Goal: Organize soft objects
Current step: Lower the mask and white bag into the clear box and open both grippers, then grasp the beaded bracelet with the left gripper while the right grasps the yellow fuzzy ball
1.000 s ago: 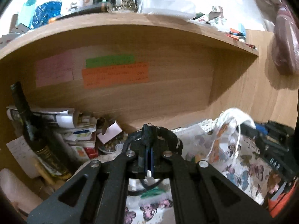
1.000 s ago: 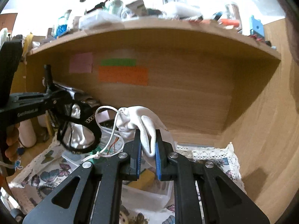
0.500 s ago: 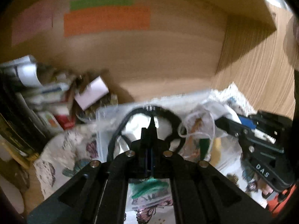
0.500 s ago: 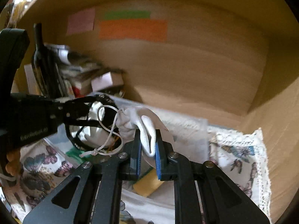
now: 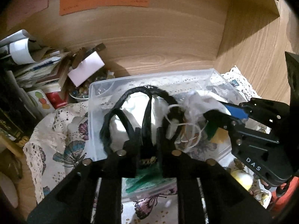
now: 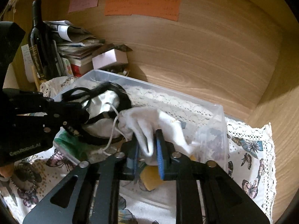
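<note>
A clear plastic bin (image 5: 93,112) (image 6: 214,112) sits on a butterfly-print cloth under a wooden shelf. My left gripper (image 5: 148,136) has its jaws parted a little around the black strap of a black-and-white garment (image 5: 134,115) (image 6: 104,100) that hangs into the bin's left part. My right gripper (image 6: 147,147) (image 5: 220,115) has its blue pads slightly apart around a white drawstring pouch (image 6: 149,123) (image 5: 198,104) over the bin's middle. Its cords trail toward the black garment.
A dark wine bottle (image 6: 37,43), stacked books and papers (image 6: 78,50) and a small pink box (image 6: 110,57) crowd the left back corner. The wooden back wall (image 6: 186,56) carries coloured notes. A yellow block (image 6: 151,179) and a green item (image 5: 143,181) lie in the bin.
Both grippers have dropped from shelf height down into the bin with their items. The jaws of both have parted a little compared with the earlier frames.
</note>
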Demonstrator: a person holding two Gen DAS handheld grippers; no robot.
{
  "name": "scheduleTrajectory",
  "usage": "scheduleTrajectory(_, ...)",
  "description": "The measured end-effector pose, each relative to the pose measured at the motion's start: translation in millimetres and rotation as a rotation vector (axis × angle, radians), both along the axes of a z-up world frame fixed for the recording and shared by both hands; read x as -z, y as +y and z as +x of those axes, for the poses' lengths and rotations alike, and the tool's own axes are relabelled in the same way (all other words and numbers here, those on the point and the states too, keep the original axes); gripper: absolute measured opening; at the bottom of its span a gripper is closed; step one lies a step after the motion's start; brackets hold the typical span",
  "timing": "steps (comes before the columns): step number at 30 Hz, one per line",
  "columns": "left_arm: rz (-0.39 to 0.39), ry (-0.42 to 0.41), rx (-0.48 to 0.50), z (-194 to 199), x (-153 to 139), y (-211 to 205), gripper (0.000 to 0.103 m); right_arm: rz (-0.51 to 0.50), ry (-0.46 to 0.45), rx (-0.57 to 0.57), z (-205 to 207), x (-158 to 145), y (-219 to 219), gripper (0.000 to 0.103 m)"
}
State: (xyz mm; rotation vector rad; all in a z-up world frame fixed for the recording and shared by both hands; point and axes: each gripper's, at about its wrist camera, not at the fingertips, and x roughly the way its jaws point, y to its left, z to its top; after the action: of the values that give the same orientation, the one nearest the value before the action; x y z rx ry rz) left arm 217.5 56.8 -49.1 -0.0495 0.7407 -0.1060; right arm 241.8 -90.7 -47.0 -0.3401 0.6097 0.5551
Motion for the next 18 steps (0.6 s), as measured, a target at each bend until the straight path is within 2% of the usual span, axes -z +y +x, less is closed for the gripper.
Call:
scheduleTrajectory(2, -0.003, -0.016, -0.009, -5, -5, 3, 0.038, 0.002, -0.007, 0.000, -4, -3, -2, 0.025)
scheduleTrajectory(5, 0.000, -0.043, -0.006, -14, -14, 2, 0.041, 0.023, -0.029, -0.001, -11, -11, -7, 0.035)
scheduleTrajectory(7, 0.005, -0.062, -0.004, -20, -21, 1, 0.046, 0.044, -0.054, 0.003, -19, -18, -12, 0.046)
scheduleTrajectory(9, 0.008, -0.092, -0.013, -29, -29, 1, 0.059, 0.067, -0.080, 0.007, -28, -28, -19, 0.052)
scheduleTrajectory(13, 0.013, -0.151, -0.026, -52, -46, 4, 0.069, 0.104, -0.133, 0.008, -48, -45, -31, 0.061)
scheduleTrajectory(15, 0.022, -0.173, -0.038, -63, -51, 6, 0.083, 0.128, -0.155, 0.010, -60, -53, -38, 0.061)
scheduleTrajectory(18, 0.041, -0.217, -0.068, -81, -54, 9, 0.096, 0.153, -0.162, 0.001, -75, -58, -47, 0.061)
